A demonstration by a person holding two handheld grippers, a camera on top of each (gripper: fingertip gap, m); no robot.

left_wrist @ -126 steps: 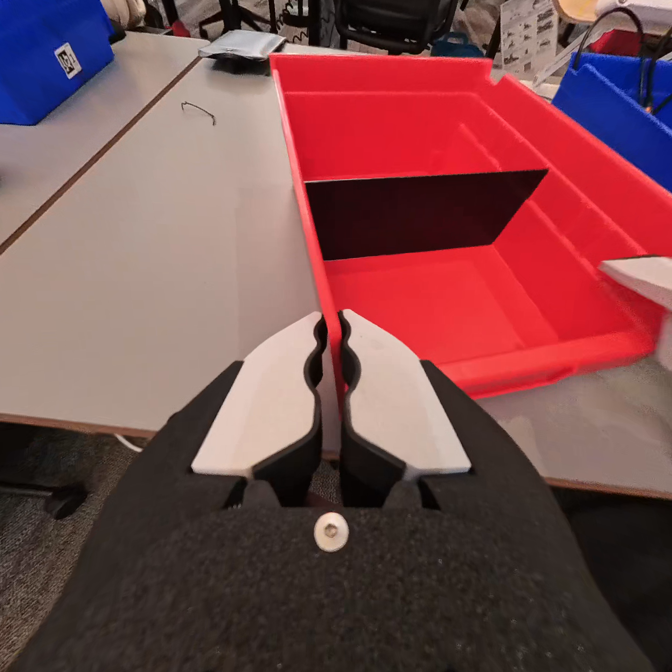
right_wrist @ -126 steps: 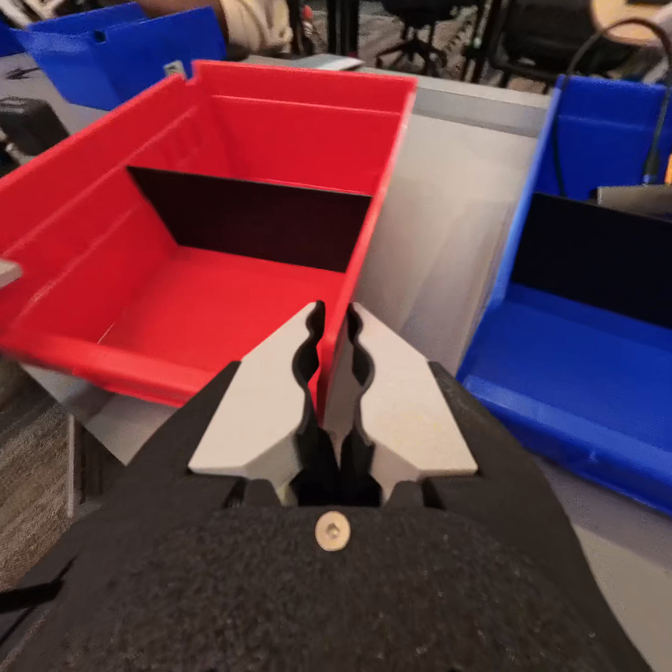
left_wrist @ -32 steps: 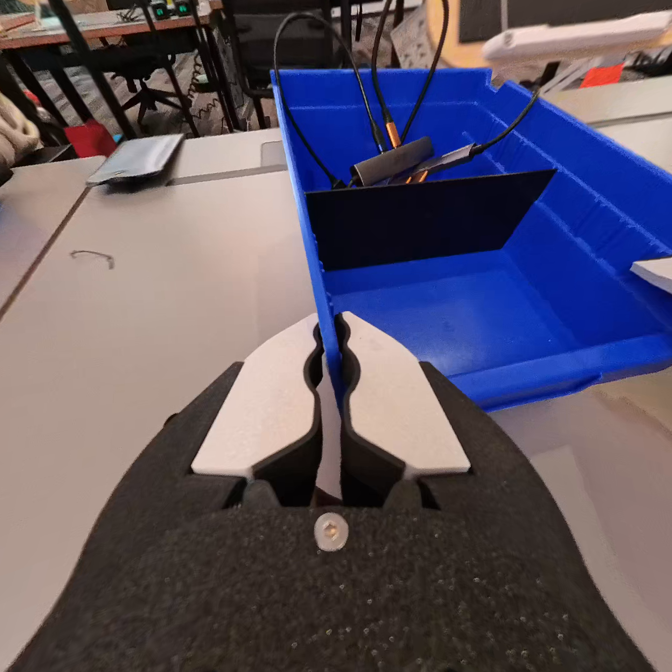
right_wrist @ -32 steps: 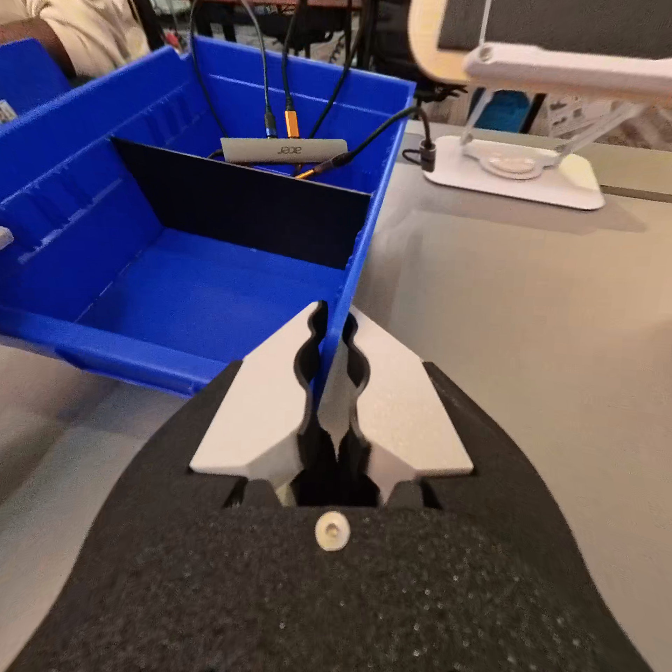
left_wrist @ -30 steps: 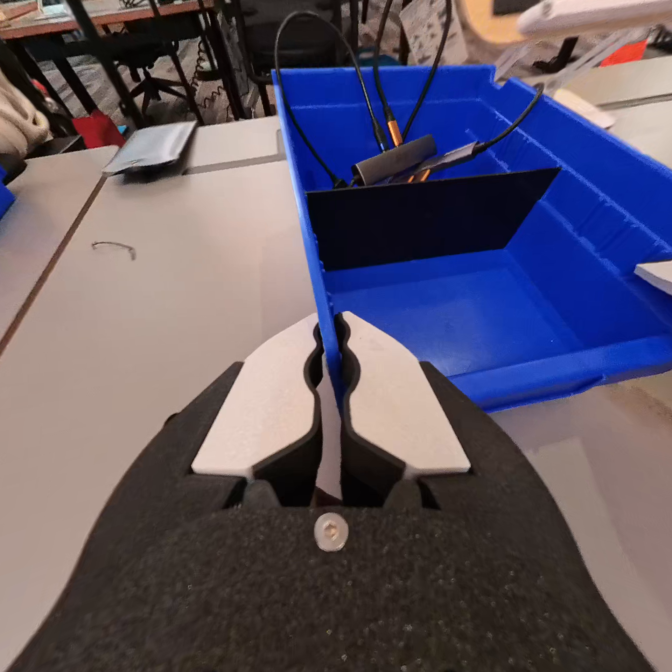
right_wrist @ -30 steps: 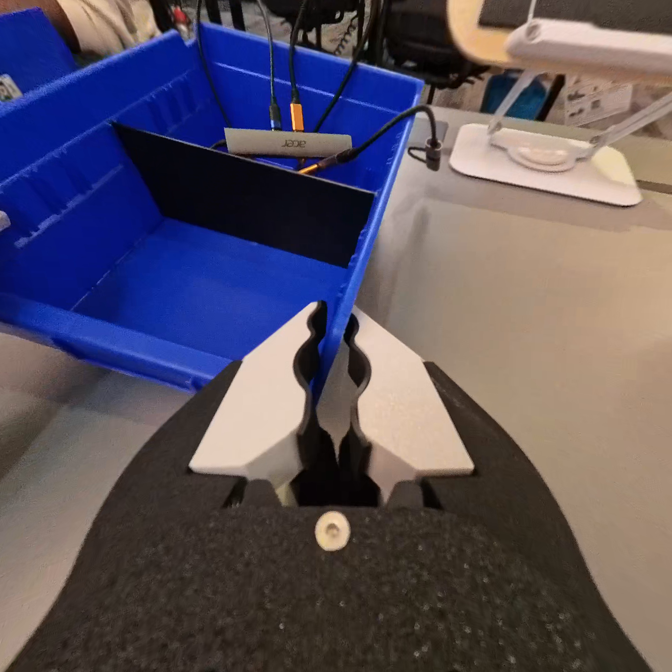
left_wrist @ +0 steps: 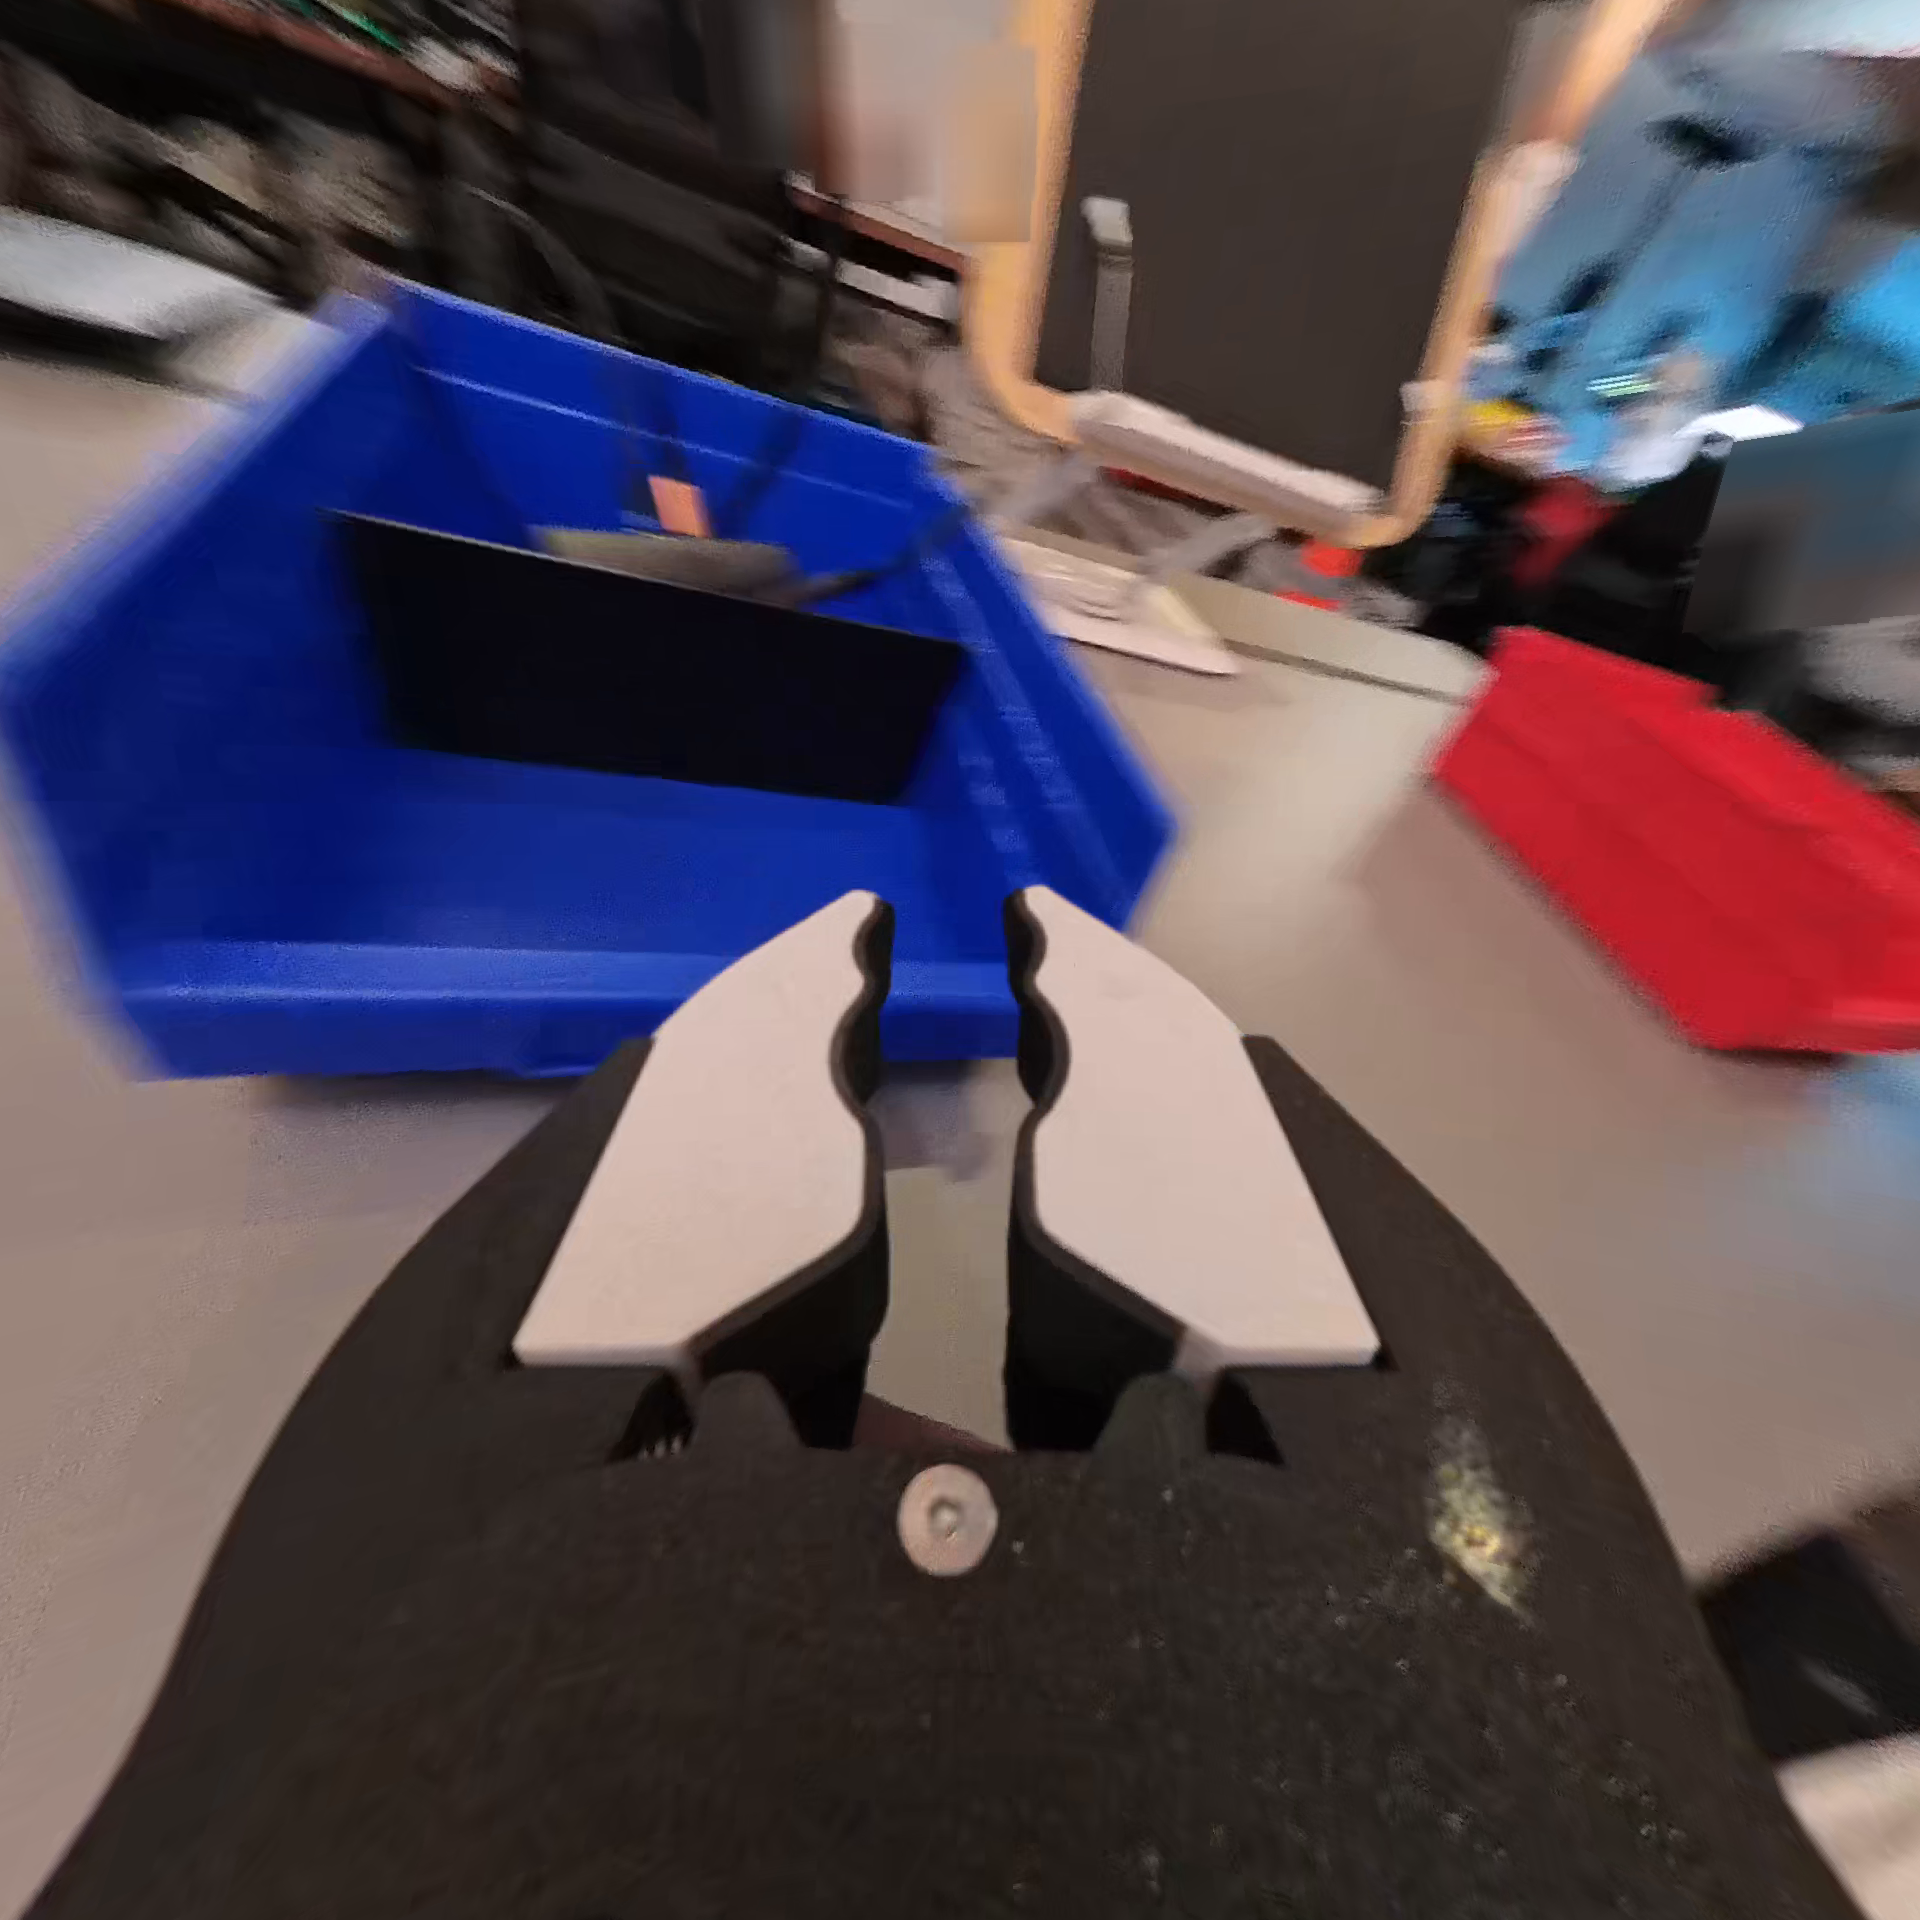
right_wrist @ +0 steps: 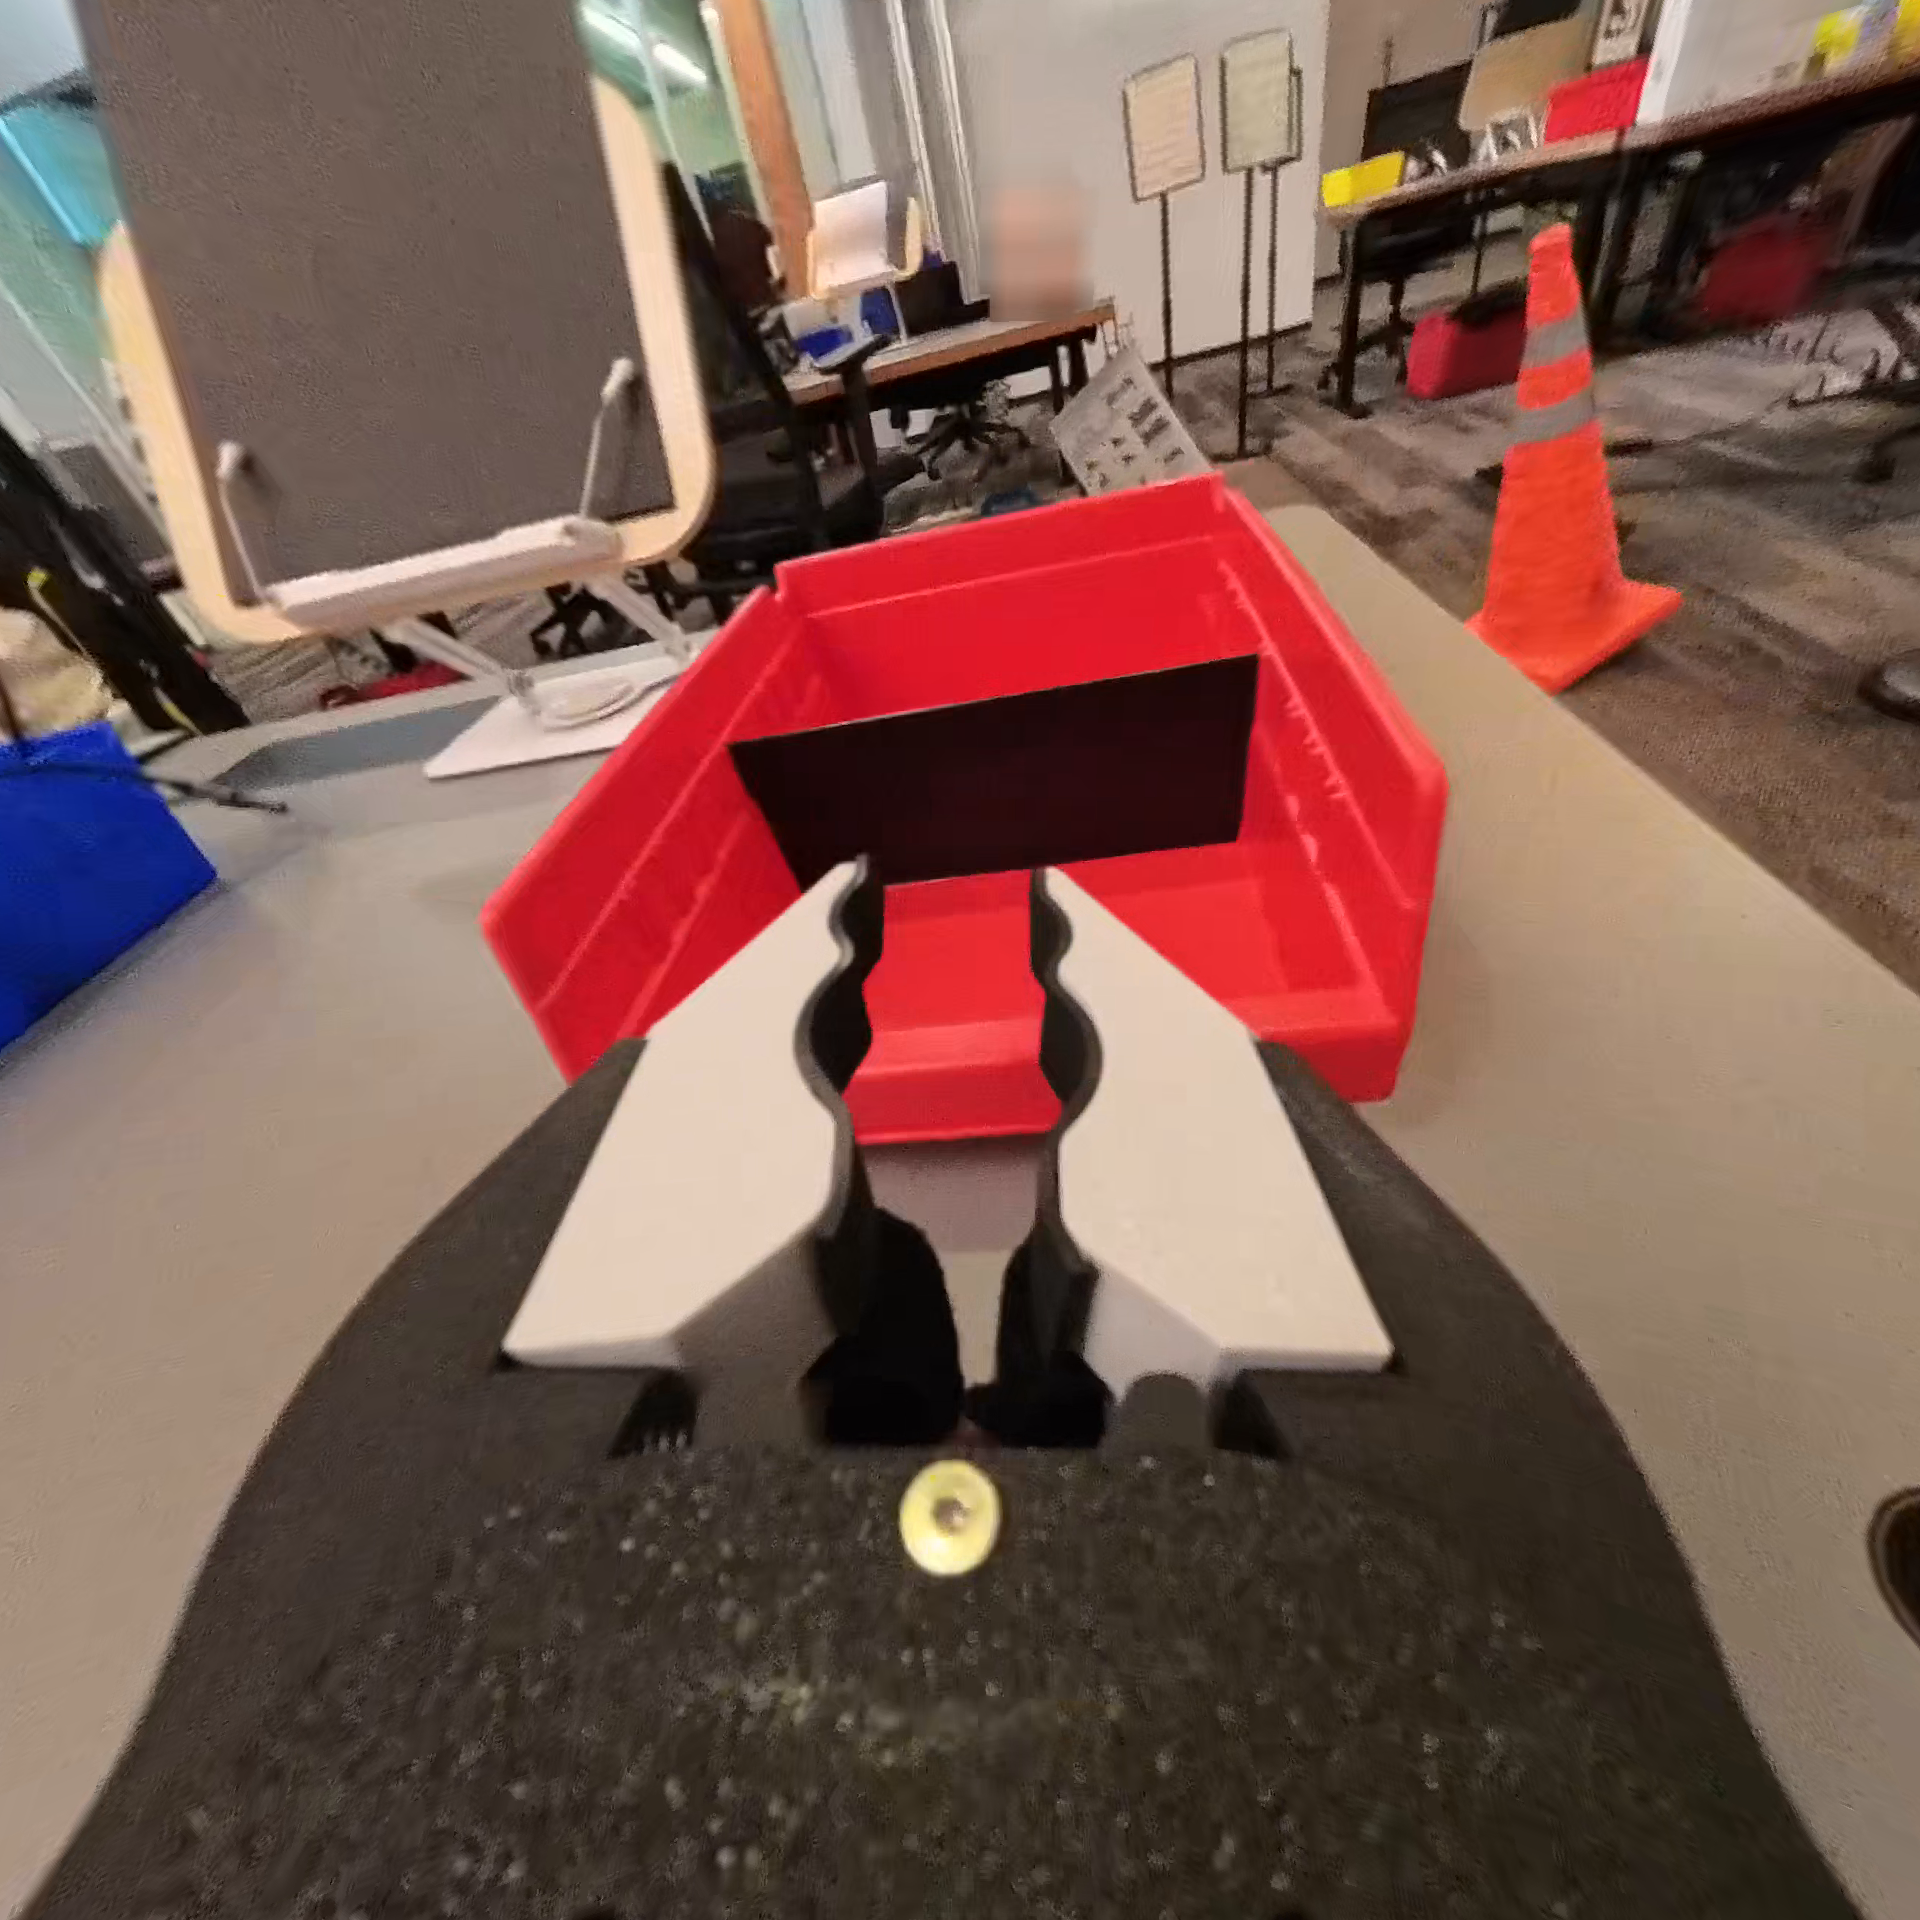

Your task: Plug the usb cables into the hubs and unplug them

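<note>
My left gripper (left_wrist: 948, 914) is open and empty, just in front of a blue bin (left_wrist: 260, 831) on the grey table. The bin has a black divider (left_wrist: 644, 675), with a grey hub and cables (left_wrist: 665, 551) behind it. This view is motion-blurred. My right gripper (right_wrist: 948, 883) is open and empty, in front of the low front wall of a red bin (right_wrist: 1340, 831) with a black divider (right_wrist: 997, 790). The red bin also shows in the left wrist view (left_wrist: 1683, 883) at the right. Neither gripper touches a bin.
A white stand with a wood-edged grey panel (right_wrist: 395, 291) stands behind the bins. The blue bin's corner (right_wrist: 83, 862) shows at the left of the right wrist view. An orange cone (right_wrist: 1558, 488) stands on the floor past the table's right edge (right_wrist: 1662, 831). Some 60 centimetres of space lies between my two pairs of fingers.
Both grippers have let go of the blue bin's side walls and opened. The left has pulled back to the bin's front; the right has swung right to face the red bin.
</note>
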